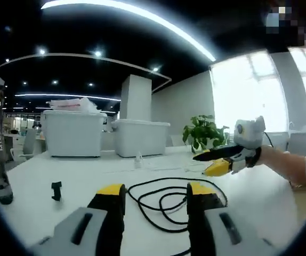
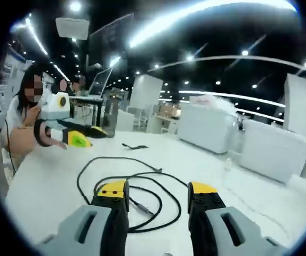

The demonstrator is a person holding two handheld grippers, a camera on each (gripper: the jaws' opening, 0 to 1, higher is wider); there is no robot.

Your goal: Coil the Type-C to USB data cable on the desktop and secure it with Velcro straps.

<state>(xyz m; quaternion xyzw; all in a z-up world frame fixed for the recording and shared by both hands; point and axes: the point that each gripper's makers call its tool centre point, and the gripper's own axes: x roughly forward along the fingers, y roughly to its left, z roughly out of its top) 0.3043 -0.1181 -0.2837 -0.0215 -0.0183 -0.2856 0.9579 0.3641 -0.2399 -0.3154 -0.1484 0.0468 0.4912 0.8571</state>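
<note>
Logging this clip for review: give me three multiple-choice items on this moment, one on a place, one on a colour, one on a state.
1. Where does the black data cable lie?
A. loose on the white desktop
B. inside a white storage bin
C. draped over the potted plant

2. What colour are the jaw tips of the left hand-held gripper?
A. red
B. yellow
C. blue

3. What is the state of the right hand-held gripper?
A. shut on the cable
B. shut on a strap
C. open, holding nothing

Answers: 1 A, its loose loops spread over the desktop; 2 B, yellow caps top both jaws; 3 C, the jaws stand apart with the cable lying on the desktop beyond them.
</note>
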